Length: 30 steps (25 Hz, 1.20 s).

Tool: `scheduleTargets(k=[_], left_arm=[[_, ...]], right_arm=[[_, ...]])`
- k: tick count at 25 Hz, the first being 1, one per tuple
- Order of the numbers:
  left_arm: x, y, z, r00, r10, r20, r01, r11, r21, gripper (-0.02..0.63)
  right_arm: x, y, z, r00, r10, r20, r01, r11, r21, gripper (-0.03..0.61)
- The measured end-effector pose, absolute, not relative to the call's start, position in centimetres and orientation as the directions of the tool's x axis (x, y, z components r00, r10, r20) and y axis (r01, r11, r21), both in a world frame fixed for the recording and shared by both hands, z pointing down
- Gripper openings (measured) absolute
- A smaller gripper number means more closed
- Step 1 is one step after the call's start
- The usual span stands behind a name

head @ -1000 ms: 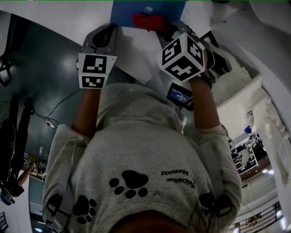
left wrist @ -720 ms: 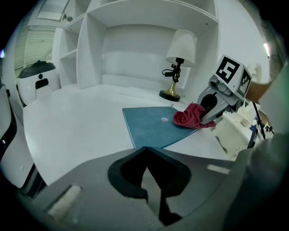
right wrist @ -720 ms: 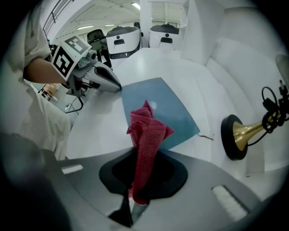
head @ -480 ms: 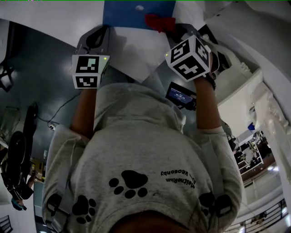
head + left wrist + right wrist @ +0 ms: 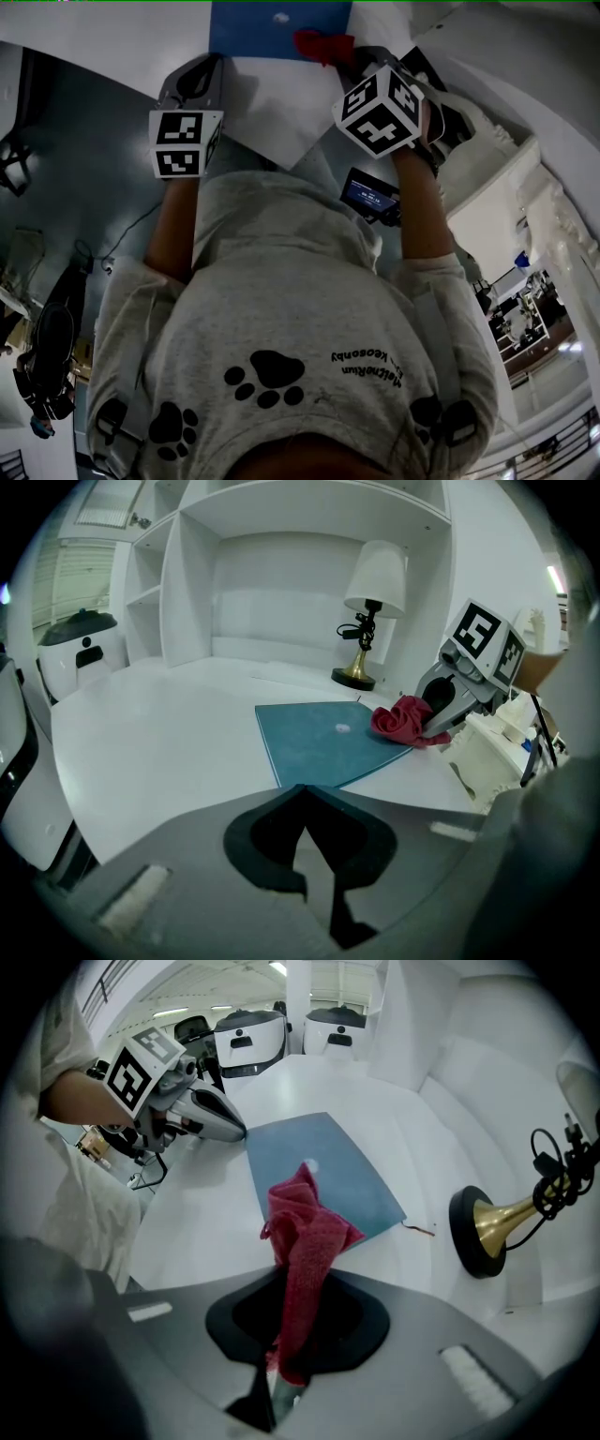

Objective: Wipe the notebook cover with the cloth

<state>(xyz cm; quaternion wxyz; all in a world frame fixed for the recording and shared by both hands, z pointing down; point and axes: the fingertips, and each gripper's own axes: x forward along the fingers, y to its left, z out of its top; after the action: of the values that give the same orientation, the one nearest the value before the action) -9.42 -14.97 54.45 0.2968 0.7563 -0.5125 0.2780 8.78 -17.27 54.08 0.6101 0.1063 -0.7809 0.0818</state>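
A blue notebook [image 5: 279, 28] lies flat on the white table [image 5: 159, 742], with a small white spot [image 5: 342, 729] on its cover. My right gripper [image 5: 343, 56] is shut on a bunched red cloth [image 5: 305, 1237], which hangs from the jaws onto the notebook's [image 5: 328, 1171] edge nearest that gripper. From the left gripper view the cloth [image 5: 403, 721] sits at the cover's [image 5: 319, 742] right corner. My left gripper [image 5: 302, 791] is shut and holds nothing. Its tip [image 5: 242, 1132] rests at the notebook's near-left corner.
A lamp with a brass base [image 5: 356, 677] stands behind the notebook, its base [image 5: 478, 1232] close to the cover's far corner. White shelving [image 5: 309, 564] backs the table. A white ornate object [image 5: 487, 752] sits at the right. White machines [image 5: 248, 1040] stand beyond the table.
My right gripper has dragged the red cloth across the cover, from beneath the white spot to the notebook's right edge. The left gripper stays at the notebook's corner.
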Motion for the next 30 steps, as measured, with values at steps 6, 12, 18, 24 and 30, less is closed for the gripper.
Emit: scheduleTargets(k=[6,12,18,24,30], left_arm=[[-9.6,-15.1,54.4,0.326,-0.616,0.717,-0.939,-0.297,0.172,-0.002],[-9.3,-14.8,54.1,0.361,-0.598,0.716,-0.931,-0.276,0.239,-0.002],[-9.4,-15.2,52.4,0.373,-0.595,0.712,-0.928,-0.251,0.276,-0.002],[-8.1,-16.4,46.7,0.366,-0.686,0.629,-0.93,-0.278,0.238,-0.002],[-6.6,-18.4,36.6,0.345,-0.834,0.43,-0.939,-0.312,0.149,-0.002]], right_arm=[[8.4,-17.4,54.0,-0.247,-0.078,0.966,-0.311,0.95,-0.002,0.043],[8.3,-17.4,52.1,-0.319,-0.128,0.939,-0.456,0.889,-0.034,0.044],[8.2,-18.3,48.7,-0.433,-0.278,0.857,-0.636,0.768,-0.072,0.046],[7.5,-20.4,41.1,-0.52,-0.539,0.663,-0.731,0.682,-0.019,0.046],[6.4,-21.6,32.0,-0.54,-0.728,0.423,-0.78,0.621,0.073,0.046]])
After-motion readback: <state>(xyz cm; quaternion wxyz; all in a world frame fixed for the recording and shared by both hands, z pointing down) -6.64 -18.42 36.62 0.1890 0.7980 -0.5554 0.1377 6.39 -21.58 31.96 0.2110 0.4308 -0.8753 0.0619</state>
